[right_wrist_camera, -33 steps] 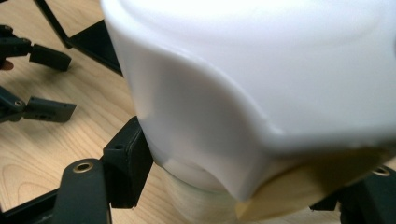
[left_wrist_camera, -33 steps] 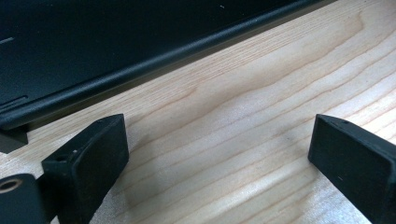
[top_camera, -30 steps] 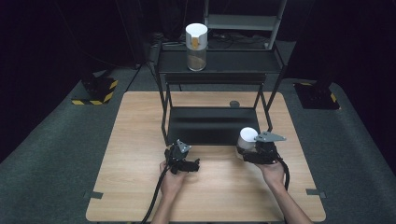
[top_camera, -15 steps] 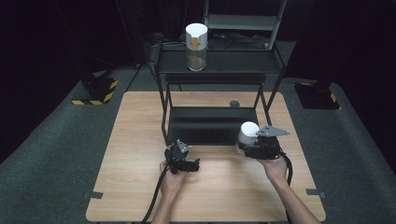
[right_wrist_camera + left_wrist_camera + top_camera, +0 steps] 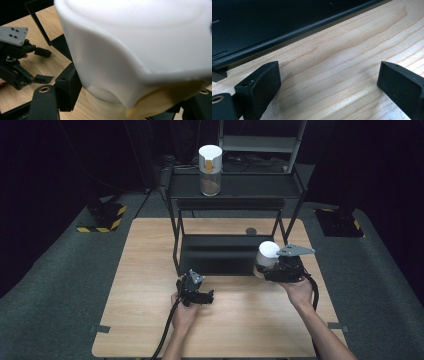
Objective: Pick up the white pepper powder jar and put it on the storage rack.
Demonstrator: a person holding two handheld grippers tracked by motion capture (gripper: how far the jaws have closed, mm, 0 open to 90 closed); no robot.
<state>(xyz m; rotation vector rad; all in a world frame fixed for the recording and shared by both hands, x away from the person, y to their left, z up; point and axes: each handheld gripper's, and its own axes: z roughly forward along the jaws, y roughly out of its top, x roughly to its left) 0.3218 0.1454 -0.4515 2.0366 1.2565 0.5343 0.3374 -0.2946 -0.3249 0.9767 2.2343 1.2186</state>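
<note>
Nearest me, my left hand-held gripper (image 5: 200,296) rests low over the wooden counter (image 5: 150,285), jaws spread wide with nothing between them but bare wood grain; in the left gripper view the black base tray of the rack (image 5: 274,22) runs just beyond the fingertips.

To the right and a little farther out, my right hand-held gripper (image 5: 270,270) is clamped on a white-lidded canister (image 5: 267,256), lifted off the counter beside the front right leg of the black rack (image 5: 235,190). In the right gripper view the left jaw pad (image 5: 67,90) presses the clear body just under the white lid (image 5: 140,37) (the opposite pad is mostly hidden behind the canister, so I can't judge that contact).

Farthest back, a matching canister (image 5: 210,170) stands upright on the rack's upper shelf.

Risks, as I judge them: the grip sits close below the lid on a smooth round wall, so the canister could slip or rotate if I tilt it. The rack leg and shelf edge are near; a careless swing could knock the canister against them.
</note>
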